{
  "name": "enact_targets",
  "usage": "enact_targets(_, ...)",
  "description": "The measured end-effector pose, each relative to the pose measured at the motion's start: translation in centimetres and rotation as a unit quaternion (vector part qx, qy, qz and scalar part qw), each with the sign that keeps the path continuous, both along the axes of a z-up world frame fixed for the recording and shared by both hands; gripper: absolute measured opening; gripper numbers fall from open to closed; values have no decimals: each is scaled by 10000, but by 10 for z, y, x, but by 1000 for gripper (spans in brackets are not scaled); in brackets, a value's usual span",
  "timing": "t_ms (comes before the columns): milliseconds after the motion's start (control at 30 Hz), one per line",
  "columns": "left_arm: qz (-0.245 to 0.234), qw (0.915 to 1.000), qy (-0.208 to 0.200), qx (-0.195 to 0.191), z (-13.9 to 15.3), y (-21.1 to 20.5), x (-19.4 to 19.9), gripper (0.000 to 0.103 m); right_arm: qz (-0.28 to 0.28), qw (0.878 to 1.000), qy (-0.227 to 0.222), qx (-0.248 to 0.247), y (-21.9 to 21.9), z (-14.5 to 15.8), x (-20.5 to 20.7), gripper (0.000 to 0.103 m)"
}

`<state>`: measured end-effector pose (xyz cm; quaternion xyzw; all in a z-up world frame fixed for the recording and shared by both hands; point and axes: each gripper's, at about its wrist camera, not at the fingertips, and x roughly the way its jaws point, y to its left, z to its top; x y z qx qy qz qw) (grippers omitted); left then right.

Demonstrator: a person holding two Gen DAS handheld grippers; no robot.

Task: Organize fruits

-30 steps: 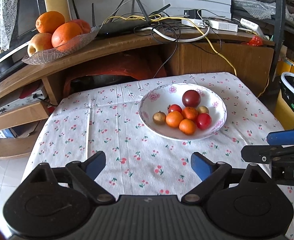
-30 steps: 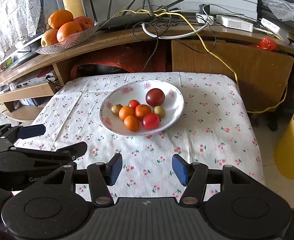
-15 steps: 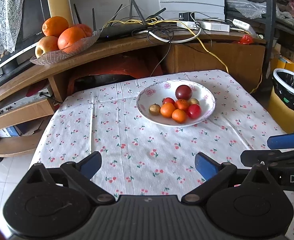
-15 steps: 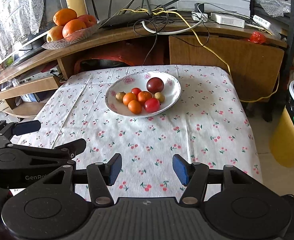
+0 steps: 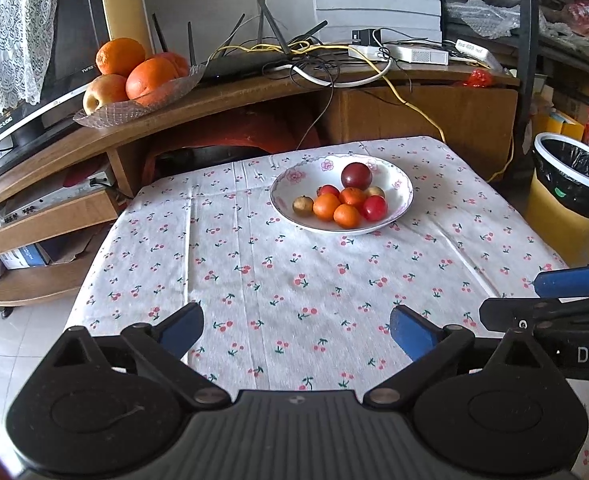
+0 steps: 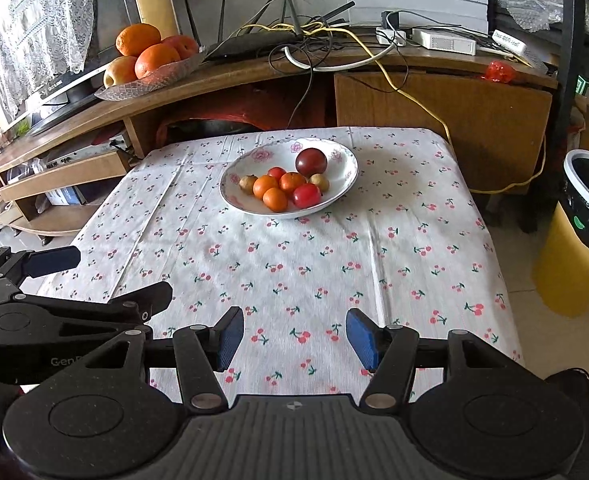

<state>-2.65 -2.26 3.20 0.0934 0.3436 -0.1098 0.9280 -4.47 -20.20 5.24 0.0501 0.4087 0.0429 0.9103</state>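
A white floral bowl (image 5: 402, 188) (image 6: 346, 162) sits on the far half of the cherry-print table (image 5: 302, 280) (image 6: 294, 264). It holds several small fruits: a dark plum (image 5: 356, 175) (image 6: 311, 162), small oranges (image 5: 326, 206) (image 6: 265, 186), red tomatoes (image 5: 374, 207) (image 6: 306, 195) and brownish ones. My left gripper (image 5: 296, 330) hangs open over the table's near edge, nothing between its blue pads. Beside it, my right gripper (image 6: 294, 338) is open and empty too. Each shows at the edge of the other's view.
A glass dish (image 5: 134, 106) (image 6: 150, 80) with big oranges and an apple stands on the wooden cabinet behind, next to a router and tangled cables (image 5: 314, 60). A yellow bin (image 5: 570, 196) (image 6: 582, 236) with a black liner stands right of the table.
Both grippers have drawn back from the bowl, which now looks smaller and farther away. Their jaws stayed open and the fruits have not moved.
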Motion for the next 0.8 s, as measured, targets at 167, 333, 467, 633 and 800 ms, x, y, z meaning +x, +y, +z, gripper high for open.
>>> enact_targets(167,2,10000,-47,42,1,-1,-9,103,9,10000,-19,-2,1,0,-7,54)
enact_targets(333,23,9999,-107,41,3,1,-13,103,19,10000,-59,22,2,2,-11,54)
enact_targets(467,35,9999,-116,4,3,2,-16,103,27,10000,-79,25,3,2,-13,54)
enact_targets(633,45,9999,-129,2,3,2,-16,103,28,10000,-78,29,3,2,-13,54)
enact_targets(800,46,9999,-115,0,2,2,-16,103,27,10000,-68,25,3,2,-13,54)
